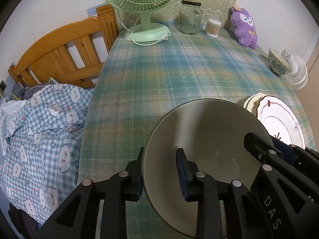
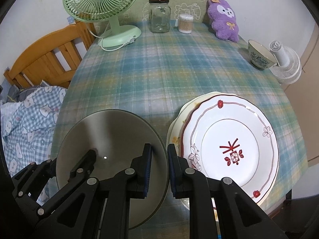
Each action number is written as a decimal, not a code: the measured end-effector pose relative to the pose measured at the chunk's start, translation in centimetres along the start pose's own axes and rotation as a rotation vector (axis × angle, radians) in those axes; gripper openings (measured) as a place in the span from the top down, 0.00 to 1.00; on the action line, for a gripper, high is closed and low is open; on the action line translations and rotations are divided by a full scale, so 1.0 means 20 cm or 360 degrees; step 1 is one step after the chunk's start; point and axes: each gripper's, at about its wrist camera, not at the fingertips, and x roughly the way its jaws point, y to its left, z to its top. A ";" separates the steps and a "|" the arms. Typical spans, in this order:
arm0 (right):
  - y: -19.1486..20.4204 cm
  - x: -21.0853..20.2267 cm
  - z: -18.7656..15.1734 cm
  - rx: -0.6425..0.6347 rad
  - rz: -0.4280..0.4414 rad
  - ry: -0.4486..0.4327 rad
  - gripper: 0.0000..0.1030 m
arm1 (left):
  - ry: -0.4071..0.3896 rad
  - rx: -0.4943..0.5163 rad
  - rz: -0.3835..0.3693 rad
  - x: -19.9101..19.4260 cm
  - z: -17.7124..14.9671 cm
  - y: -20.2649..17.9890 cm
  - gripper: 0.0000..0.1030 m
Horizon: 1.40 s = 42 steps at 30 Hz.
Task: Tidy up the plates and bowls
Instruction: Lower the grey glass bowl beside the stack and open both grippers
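A wide grey-green bowl (image 1: 209, 129) (image 2: 111, 131) sits low over the plaid tablecloth (image 1: 159, 75) at the near edge. My left gripper (image 1: 159, 177) straddles its left rim, one finger outside and one inside, with the inner pad clear of the wall, so it is open. My right gripper (image 2: 159, 171) is shut on the bowl's right rim; it also shows in the left wrist view (image 1: 269, 147). Right of the bowl a white plate with red flowers (image 2: 229, 139) (image 1: 279, 123) lies on a cream plate (image 2: 179, 127). A small blue-patterned bowl (image 2: 259, 57) (image 1: 277, 63) stands at the far right.
Along the back stand a green desk fan (image 2: 111, 20), a glass jar (image 2: 159, 18), a tub of cotton swabs (image 2: 185, 23) and a purple plush toy (image 2: 223, 18). A white fan (image 2: 285, 65) sits off the right edge. A bed with checked bedding (image 1: 39, 129) adjoins the left.
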 end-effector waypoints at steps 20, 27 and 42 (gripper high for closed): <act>-0.06 -0.34 0.09 0.0014 0.0021 -0.0225 0.25 | -0.0223 0.0124 -0.0025 -0.32 0.10 -0.02 0.14; -0.16 -0.45 0.15 0.0011 0.0067 -0.0310 0.15 | -0.0309 0.0194 -0.0055 -0.43 0.16 -0.12 0.06; -0.59 -0.54 0.38 -0.0048 0.0050 -0.0359 0.13 | -0.0312 0.0066 -0.0097 -0.50 0.36 -0.53 0.07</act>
